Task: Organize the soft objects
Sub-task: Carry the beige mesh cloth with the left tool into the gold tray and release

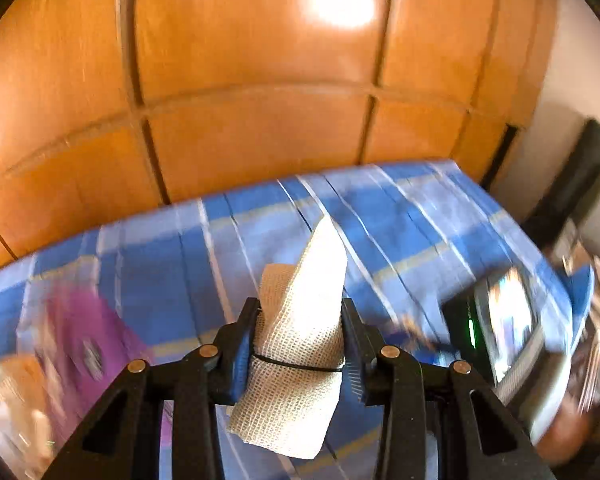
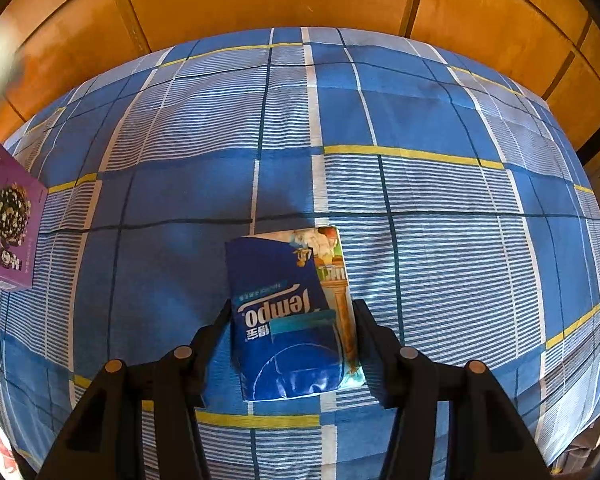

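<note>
My left gripper is shut on a beige gauze bandage bound with a thin black band, held above the blue plaid bedsheet. My right gripper is shut on a blue Tempo tissue pack together with a second pack with a printed picture behind it, just over the plaid sheet.
A purple box lies at the bed's left edge and shows blurred in the left wrist view. A dark device with a green light sits at the right. Orange wooden cabinet doors stand behind the bed.
</note>
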`<state>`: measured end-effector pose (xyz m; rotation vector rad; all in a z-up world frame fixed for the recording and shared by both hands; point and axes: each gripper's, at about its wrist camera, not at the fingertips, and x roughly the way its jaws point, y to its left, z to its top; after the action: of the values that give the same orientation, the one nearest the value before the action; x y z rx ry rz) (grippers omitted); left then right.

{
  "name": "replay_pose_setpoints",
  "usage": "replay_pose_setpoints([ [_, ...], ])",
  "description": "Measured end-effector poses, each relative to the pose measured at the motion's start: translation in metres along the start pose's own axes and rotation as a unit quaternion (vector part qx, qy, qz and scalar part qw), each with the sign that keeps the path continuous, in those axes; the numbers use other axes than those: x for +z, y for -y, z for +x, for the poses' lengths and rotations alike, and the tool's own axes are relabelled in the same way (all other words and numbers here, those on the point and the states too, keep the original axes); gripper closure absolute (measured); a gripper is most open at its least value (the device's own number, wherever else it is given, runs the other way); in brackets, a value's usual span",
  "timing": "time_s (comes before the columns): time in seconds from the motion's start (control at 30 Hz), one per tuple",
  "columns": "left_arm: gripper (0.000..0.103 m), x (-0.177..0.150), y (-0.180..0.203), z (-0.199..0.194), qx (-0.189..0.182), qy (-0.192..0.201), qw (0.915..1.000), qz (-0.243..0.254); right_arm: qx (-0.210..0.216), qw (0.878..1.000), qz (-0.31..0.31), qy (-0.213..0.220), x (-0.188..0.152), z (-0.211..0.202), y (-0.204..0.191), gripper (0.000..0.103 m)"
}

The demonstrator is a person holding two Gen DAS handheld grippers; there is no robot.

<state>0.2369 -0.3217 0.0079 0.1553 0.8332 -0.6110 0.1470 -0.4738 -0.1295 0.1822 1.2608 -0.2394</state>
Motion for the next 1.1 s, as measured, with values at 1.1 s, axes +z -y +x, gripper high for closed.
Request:
replay_pose_setpoints([
  [1.1,0.063,-0.222,-0.377,-0.202,0.298,0.028,0.899,-0.319,-0.06,0.994,-0.086,0.043,-0.017,-0.007,-0.038,0.05],
])
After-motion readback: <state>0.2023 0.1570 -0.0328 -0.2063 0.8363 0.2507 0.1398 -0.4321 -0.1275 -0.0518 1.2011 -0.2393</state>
